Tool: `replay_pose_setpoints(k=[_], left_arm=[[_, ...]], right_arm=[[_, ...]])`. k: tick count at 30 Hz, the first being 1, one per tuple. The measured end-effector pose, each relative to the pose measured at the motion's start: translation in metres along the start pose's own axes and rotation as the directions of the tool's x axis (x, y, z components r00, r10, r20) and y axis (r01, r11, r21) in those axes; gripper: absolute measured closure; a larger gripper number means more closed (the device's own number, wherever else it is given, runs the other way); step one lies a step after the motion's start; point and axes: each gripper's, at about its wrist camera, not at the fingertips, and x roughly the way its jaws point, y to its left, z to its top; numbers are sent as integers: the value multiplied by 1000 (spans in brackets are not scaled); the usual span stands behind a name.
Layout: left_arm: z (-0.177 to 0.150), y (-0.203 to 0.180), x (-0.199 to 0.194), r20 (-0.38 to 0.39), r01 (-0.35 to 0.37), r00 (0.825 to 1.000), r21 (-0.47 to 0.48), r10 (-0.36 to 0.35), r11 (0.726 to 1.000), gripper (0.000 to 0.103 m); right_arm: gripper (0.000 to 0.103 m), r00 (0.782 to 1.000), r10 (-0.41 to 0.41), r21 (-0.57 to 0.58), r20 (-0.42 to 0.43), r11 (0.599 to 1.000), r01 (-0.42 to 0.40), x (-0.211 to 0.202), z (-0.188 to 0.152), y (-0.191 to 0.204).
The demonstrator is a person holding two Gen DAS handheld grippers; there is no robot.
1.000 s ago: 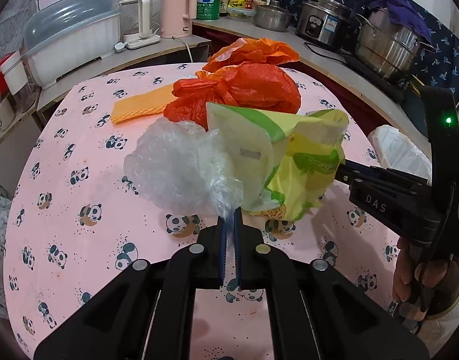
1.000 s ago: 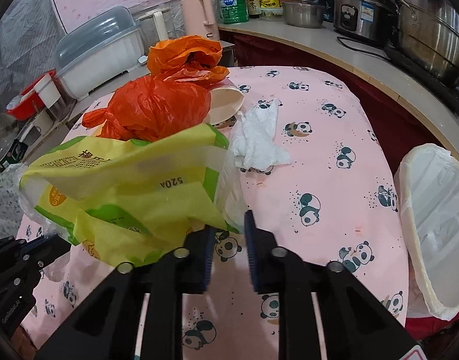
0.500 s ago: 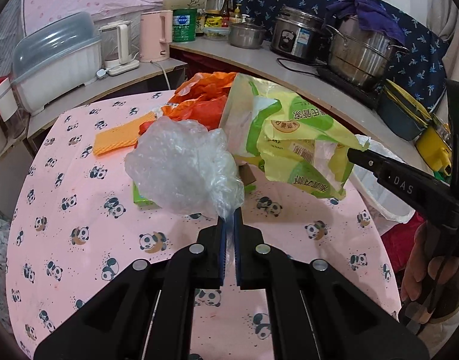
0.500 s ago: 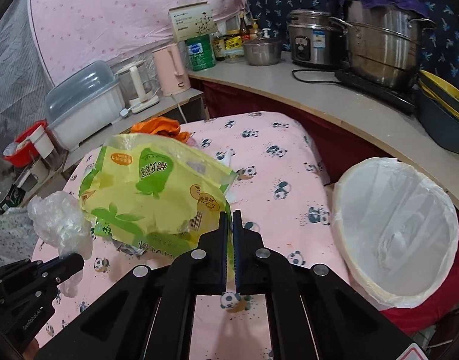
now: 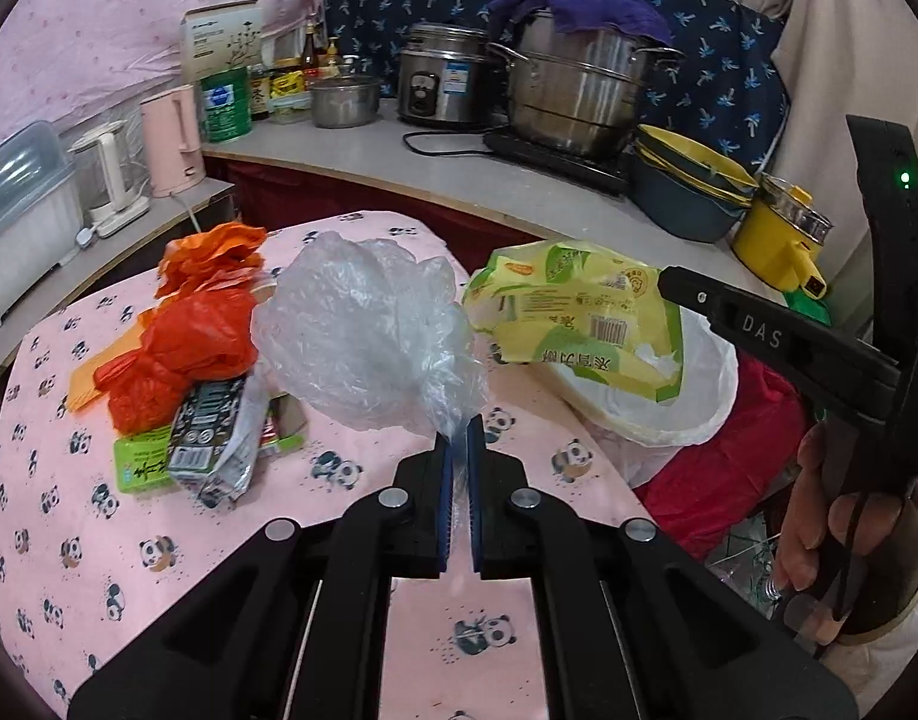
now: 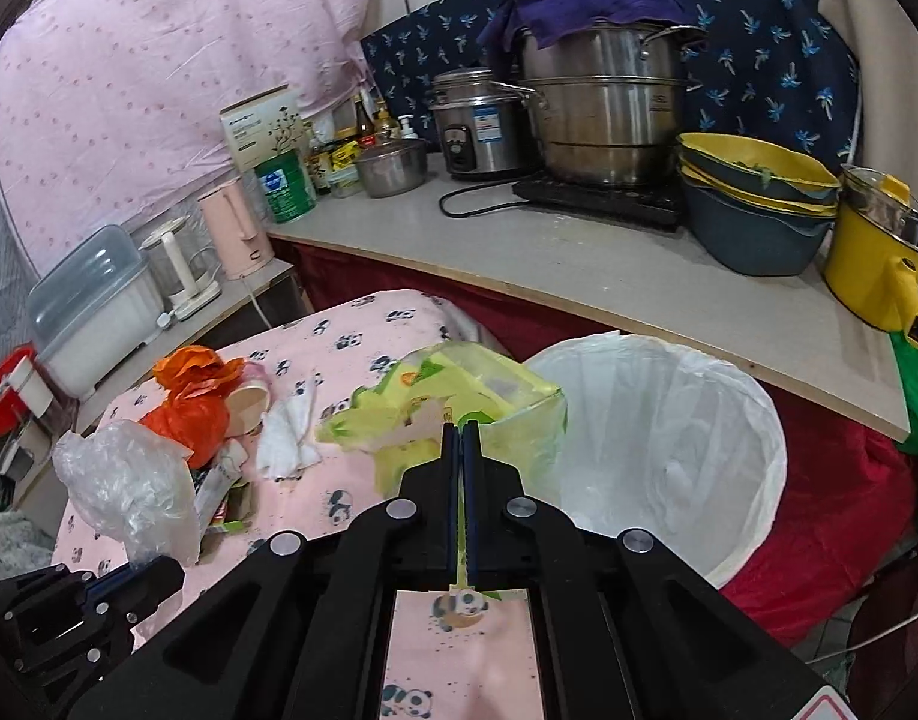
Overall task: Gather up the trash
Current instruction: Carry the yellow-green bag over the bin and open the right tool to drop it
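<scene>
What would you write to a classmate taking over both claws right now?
Left claw: shut on the clear bag, held above the table.
Right claw: shut on the yellow packet, at the bin rim, not yet dropped.
Done: both pieces lifted.
Left: drop both in the bin, then fetch the orange bags, wrappers, tissue and cup.

Soft, even indoor light fills both views with only faint shadows, highlights gleam on the steel steamer pot [image 6: 609, 114] on the far counter, the fisheye bends straight edges and leaves dark corners, and focus stays fairly sharp throughout.
</scene>
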Motion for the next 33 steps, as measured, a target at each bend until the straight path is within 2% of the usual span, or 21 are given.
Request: replay_pose_setpoints(k=[5, 11, 18, 24, 26, 33], left_arm=[[13, -30, 17, -5, 55, 999, 50, -54, 997, 99], [24, -52, 34, -14, 85, 996, 92, -84, 992, 99], [35, -72, 58, -44, 131, 991, 141, -126, 981, 99], [49, -90, 85, -75, 175, 984, 181, -164, 968, 97], [54, -95, 94, -76, 179, 983, 185, -167, 966, 97], [68, -116, 119, -90, 193, 980, 208, -178, 959, 96]], right_arm=[[101, 998, -60, 57, 5, 997, 60, 4, 4, -38], [101, 993, -120, 113, 5, 986, 119, 8, 6, -77], [99, 988, -145, 140, -55, 978, 152, 34, -1, -101], [91, 985, -157, 173, -64, 971, 166, 32, -4, -112], [82, 985, -162, 186, -61, 968, 171, 29, -4, -116], [68, 983, -178, 206, -47, 961, 184, 17, -4, -122]])
